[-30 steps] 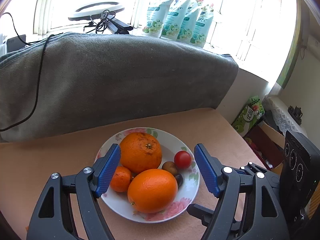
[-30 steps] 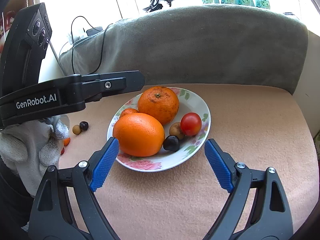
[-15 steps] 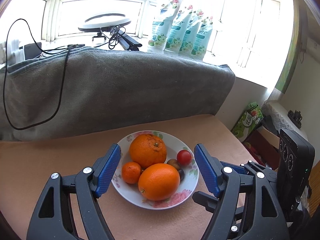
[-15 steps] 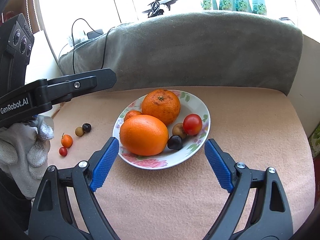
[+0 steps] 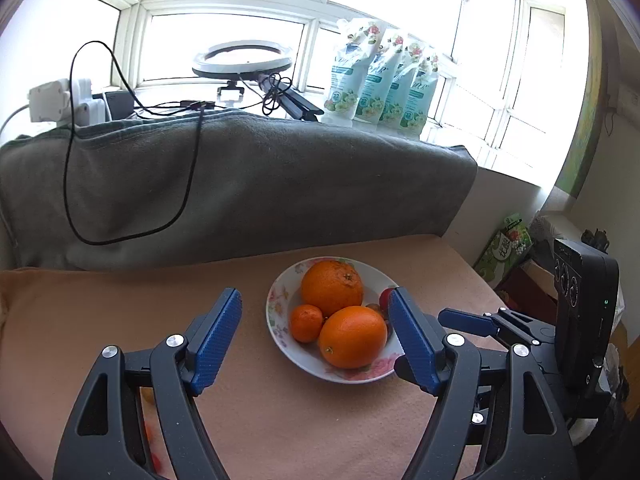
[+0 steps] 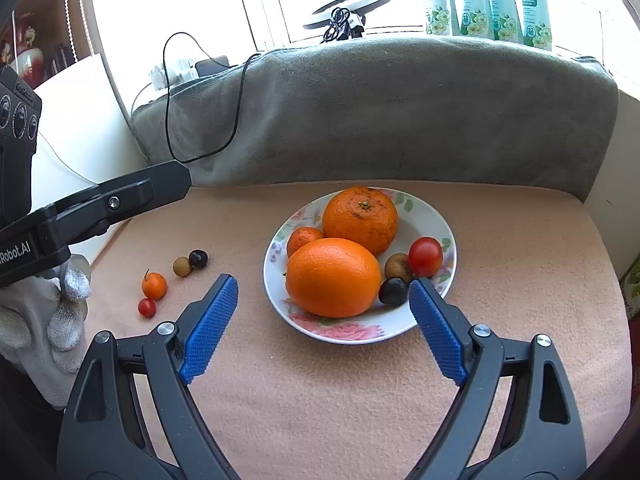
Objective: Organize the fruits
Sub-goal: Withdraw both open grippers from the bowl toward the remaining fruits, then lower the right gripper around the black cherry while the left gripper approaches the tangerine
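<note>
Blue ribbed pads line both pairs of jaws, and both stand apart with nothing between them: the right gripper (image 6: 323, 294) hovers just short of the white floral china plate (image 6: 427, 216), and the left gripper (image 5: 316, 314) hangs over the bare peach cloth-covered tabletop (image 5: 120, 304), near the plate's left rim. On the plate lie a smooth large orange (image 6: 333, 277) in front, a rougher dimpled orange (image 6: 360, 219) behind it, a small tangerine (image 6: 303, 239) at their left, and a red cherry tomato (image 6: 425, 256), a brown longan (image 6: 397, 266) and a dark round grape-like fruit (image 6: 393, 290) at the right. Well to the plate's left, four small fruits sit on the cloth: a dark berry (image 6: 198, 258) touching a tan longan (image 6: 182, 266), a stemmed kumquat (image 6: 154, 285) and a tiny red tomato (image 6: 147, 307). A white-gloved hand (image 6: 44, 316) holds the left tool. Behind stands a grey blanket-draped backrest (image 6: 400, 112).
</note>
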